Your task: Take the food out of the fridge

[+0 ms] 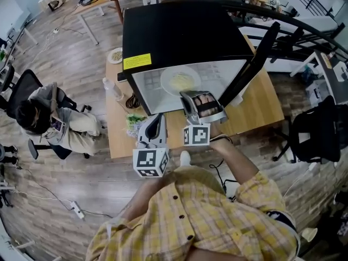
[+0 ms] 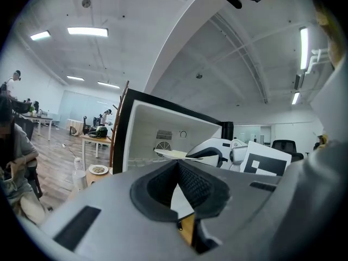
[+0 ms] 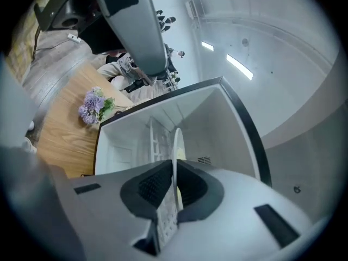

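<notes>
Pinching the rim of the plate (image 1: 179, 81) of food inside the open fridge (image 1: 174, 31) on the worktop (image 1: 261, 110), the right claw (image 3: 174, 170) is clamped tight; the left claw (image 2: 177, 163) is closed, empty.

The head camera looks steeply down on the fridge (image 1: 179, 42); cameras on the left hand-held gripper (image 1: 158, 117) and right hand-held gripper (image 1: 188, 95) face closely into it.
</notes>
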### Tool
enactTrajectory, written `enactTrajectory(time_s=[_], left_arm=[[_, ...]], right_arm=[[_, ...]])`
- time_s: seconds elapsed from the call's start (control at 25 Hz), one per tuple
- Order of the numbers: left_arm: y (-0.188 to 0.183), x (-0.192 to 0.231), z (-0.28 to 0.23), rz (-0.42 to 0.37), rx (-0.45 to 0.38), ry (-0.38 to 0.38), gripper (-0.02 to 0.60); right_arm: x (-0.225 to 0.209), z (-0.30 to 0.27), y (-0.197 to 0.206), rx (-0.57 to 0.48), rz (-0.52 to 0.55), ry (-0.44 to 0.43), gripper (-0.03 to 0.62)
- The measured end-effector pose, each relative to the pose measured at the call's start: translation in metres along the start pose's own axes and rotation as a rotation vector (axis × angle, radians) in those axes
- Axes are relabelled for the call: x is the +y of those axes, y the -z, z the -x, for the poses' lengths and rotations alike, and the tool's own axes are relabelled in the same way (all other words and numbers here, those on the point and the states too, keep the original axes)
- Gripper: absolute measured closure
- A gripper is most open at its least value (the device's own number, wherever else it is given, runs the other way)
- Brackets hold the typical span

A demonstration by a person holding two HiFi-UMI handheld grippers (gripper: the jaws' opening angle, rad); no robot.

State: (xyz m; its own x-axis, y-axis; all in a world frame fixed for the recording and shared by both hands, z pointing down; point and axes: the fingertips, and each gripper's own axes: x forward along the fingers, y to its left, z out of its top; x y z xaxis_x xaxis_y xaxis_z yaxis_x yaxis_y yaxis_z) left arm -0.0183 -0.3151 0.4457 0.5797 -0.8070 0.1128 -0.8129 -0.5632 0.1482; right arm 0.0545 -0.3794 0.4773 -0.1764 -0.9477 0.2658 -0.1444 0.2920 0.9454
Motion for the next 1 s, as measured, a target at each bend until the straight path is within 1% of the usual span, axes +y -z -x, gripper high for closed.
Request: enactTrajectory(time_s=[0.4,0.68,1.0], left_arm=[[0.001,-0.012,0.013,-0.001,-0.008,0.034,0.574],[-0.004,-0.02,0.023,-0.013,-0.028,0.046,0.574],[-0.009,-0.026,0.037,-0.031,-0.047,0.046,0.574]], right_arm=[[-0.016,0.052,-0.023,-0.023,0.008,0.054,0.568],[-0.017,0.08,-0.037,-0.027,0.005,0.065,0.568],[-0.011,0.104,-0.048,-0.026,0.005,0.056,0.568]])
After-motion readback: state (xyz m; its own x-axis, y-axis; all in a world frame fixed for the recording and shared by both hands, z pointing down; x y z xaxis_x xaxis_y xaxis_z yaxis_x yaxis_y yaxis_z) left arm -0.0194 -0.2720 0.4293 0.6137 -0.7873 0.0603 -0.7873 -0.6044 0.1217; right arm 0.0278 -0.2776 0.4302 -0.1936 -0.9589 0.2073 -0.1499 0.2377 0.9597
